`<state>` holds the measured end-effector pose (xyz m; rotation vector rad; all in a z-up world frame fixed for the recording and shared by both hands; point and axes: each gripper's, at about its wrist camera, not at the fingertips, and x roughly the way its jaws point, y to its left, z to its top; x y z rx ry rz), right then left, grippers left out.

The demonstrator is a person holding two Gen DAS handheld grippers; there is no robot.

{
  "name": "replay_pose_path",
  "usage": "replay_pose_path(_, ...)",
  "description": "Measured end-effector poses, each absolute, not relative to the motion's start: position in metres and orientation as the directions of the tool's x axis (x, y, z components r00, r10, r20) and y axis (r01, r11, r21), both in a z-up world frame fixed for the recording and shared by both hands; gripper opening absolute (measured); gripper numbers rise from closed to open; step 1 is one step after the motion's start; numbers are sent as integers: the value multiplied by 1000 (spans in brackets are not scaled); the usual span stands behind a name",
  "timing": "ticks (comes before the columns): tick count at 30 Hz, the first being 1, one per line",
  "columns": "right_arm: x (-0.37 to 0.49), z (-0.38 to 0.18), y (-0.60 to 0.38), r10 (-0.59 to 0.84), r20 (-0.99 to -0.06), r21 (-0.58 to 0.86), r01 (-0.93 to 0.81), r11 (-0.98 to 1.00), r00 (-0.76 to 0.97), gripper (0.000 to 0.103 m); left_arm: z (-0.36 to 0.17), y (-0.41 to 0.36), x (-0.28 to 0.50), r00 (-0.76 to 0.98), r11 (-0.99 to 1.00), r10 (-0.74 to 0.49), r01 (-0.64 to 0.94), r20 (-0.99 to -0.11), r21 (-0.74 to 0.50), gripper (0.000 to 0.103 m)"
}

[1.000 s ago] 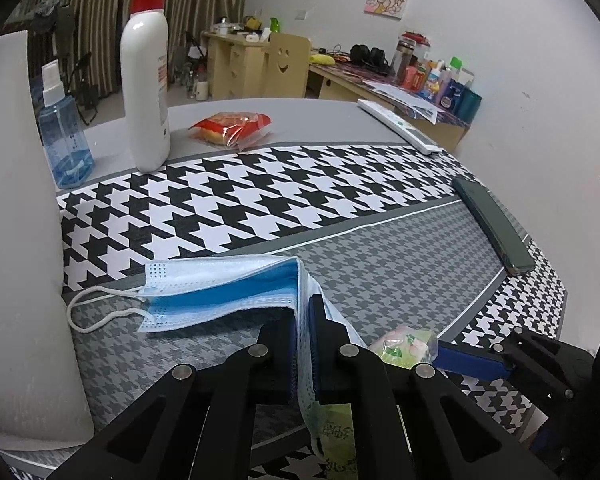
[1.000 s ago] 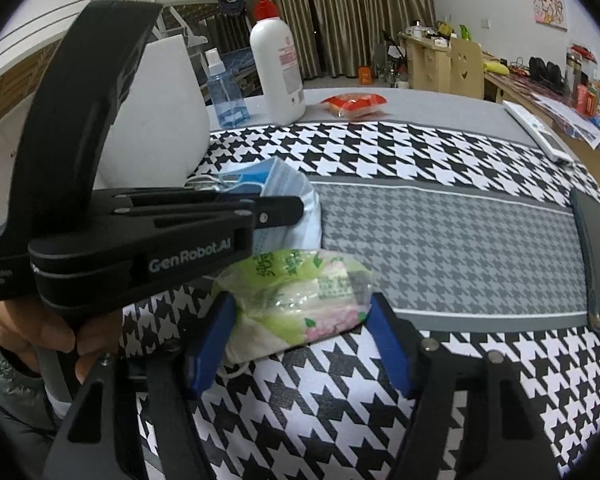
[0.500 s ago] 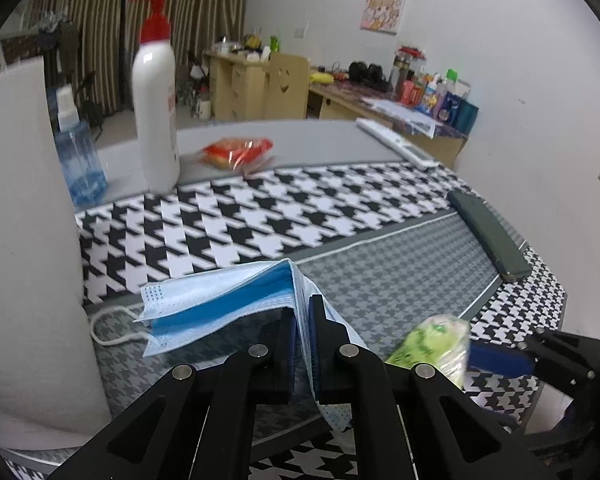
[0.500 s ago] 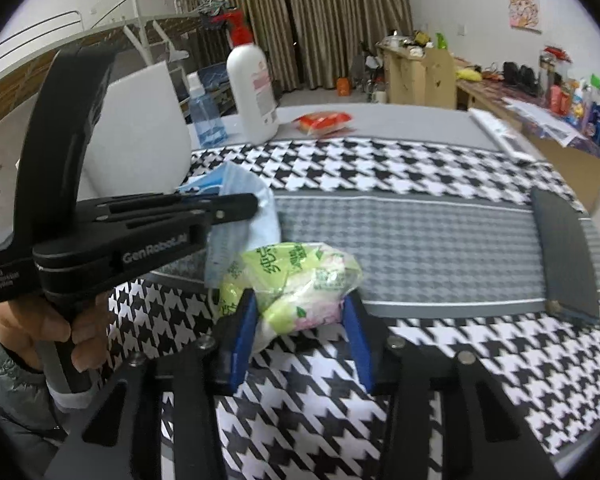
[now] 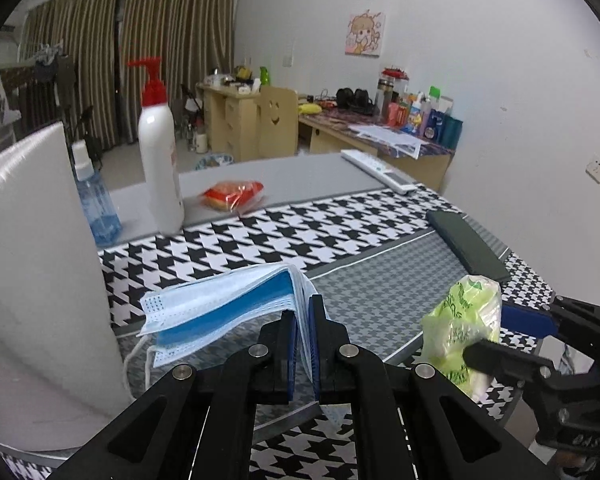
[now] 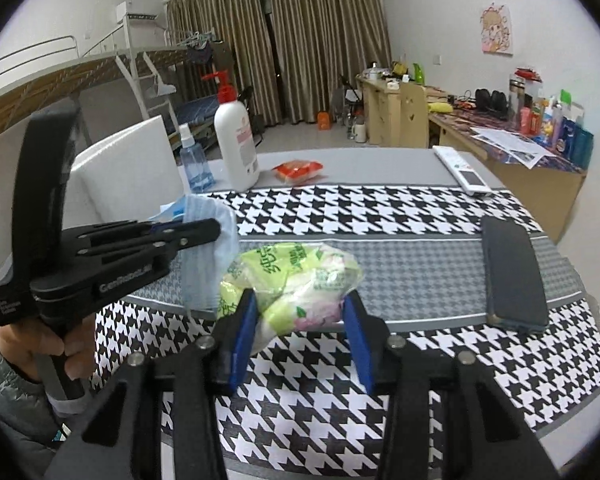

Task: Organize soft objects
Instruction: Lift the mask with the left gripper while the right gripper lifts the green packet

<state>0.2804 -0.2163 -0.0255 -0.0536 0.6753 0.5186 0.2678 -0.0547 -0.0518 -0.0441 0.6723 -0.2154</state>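
Observation:
My left gripper point(image 5: 303, 312) is shut on a stack of blue face masks point(image 5: 224, 304) and holds it above the houndstooth table mat; the masks also show in the right wrist view point(image 6: 208, 256), hanging from the left gripper point(image 6: 214, 226). My right gripper point(image 6: 300, 304) is shut on a green tissue packet point(image 6: 292, 276) and holds it lifted above the table. That packet point(image 5: 464, 328) appears at the right of the left wrist view, held by the right gripper point(image 5: 496, 332).
A white block point(image 5: 32, 248) stands at the left. Behind are a blue spray bottle point(image 5: 94, 200), a white pump bottle point(image 5: 158, 160), a red snack packet point(image 5: 234, 196), a white remote point(image 5: 376, 170) and a dark phone point(image 6: 512, 276) on the right.
Both grippers have risen from the table, carrying the masks and the tissue packet higher. The right gripper's fingers closed tighter on the packet.

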Motion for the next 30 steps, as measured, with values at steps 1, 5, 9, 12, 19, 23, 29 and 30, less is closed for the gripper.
replay_pose_path(1, 281, -25, -216, 440, -608, 117, -474, 873, 661, 48, -50, -55, 266, 765, 977, -209, 182, -609, -107, 6)
replay_pose_path(5, 279, -21, -215, 443, -597, 115, -476, 872, 669, 48, -43, -58, 259, 779, 979, -196, 184, -595, -82, 6)
replay_pose_path(9, 274, -15, -216, 448, -579, 110, -480, 870, 681, 48, -38, -59, 252, 791, 981, -185, 183, -583, -62, 6)
replay_pose_path(12, 273, -10, -217, 447, -567, 105, -478, 872, 691, 48, -33, -60, 247, 802, 983, -175, 180, -571, -48, 6)
replay_pose_path(19, 270, 0, -219, 466, -524, 116, -483, 868, 713, 48, -18, -61, 238, 833, 985, -154, 174, -531, -14, 6)
replay_pose_path(23, 268, 4, -218, 469, -512, 113, -485, 867, 720, 48, -11, -61, 234, 848, 986, -144, 168, -510, 0, 6)
replay_pose_path(29, 269, 7, -215, 472, -503, 108, -489, 865, 724, 48, -4, -60, 232, 856, 986, -139, 167, -498, 12, 6)
replay_pose_path(30, 269, 8, -214, 474, -499, 108, -491, 865, 725, 48, -3, -60, 231, 858, 986, -137, 165, -495, 14, 6)
